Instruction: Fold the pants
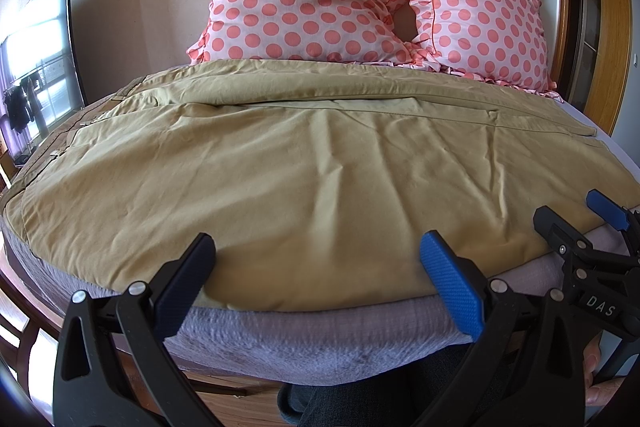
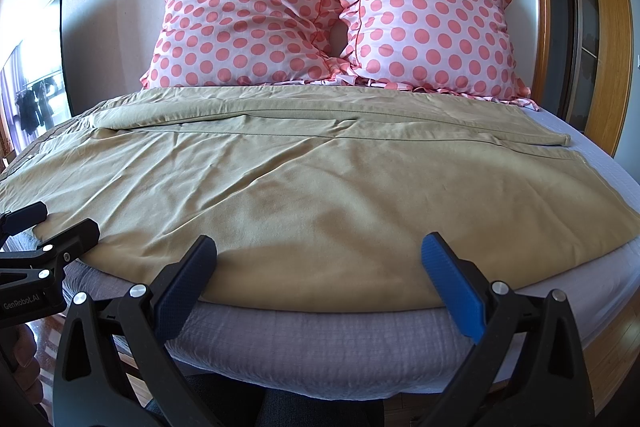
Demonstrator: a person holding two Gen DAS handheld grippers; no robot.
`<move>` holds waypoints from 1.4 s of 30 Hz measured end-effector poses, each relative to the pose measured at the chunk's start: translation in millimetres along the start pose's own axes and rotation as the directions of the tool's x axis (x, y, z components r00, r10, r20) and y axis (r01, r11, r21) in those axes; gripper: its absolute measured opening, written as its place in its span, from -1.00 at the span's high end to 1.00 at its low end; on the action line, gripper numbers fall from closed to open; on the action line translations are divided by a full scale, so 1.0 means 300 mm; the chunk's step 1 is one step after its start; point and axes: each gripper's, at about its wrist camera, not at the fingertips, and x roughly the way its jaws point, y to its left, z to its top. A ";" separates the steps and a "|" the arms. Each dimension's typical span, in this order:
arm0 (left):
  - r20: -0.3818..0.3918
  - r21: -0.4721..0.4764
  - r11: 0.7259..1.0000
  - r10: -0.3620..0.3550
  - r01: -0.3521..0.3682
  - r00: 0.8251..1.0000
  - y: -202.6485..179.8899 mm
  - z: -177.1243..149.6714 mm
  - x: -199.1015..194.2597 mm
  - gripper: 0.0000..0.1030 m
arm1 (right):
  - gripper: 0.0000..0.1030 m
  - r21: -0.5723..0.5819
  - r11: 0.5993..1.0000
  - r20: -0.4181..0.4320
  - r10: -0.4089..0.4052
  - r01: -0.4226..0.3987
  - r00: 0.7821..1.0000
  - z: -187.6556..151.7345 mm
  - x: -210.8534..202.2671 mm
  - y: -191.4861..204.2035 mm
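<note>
In the left wrist view, we hold the left gripper (image 1: 316,259) with jaws spread and empty over the near hem of the pants (image 1: 304,163), which lie flat across the bed (image 1: 320,339), waistband to the left, so an edge is reachable. In the right wrist view, the right gripper (image 2: 318,259) is likewise spread wide, empty, at the same near edge of the pants (image 2: 320,179), below the pillows (image 2: 328,15).

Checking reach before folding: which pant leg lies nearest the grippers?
The wide khaki pant leg in front; the narrower khaki leg lies behind it, nearer the polka-dot pillows.
</note>
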 end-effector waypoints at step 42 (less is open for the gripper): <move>0.052 -0.293 0.944 -0.142 0.151 0.988 0.323 0.283 0.086 -0.96 | 0.80 0.357 0.691 -0.480 -0.441 0.628 0.759 0.663 1.001 -1.039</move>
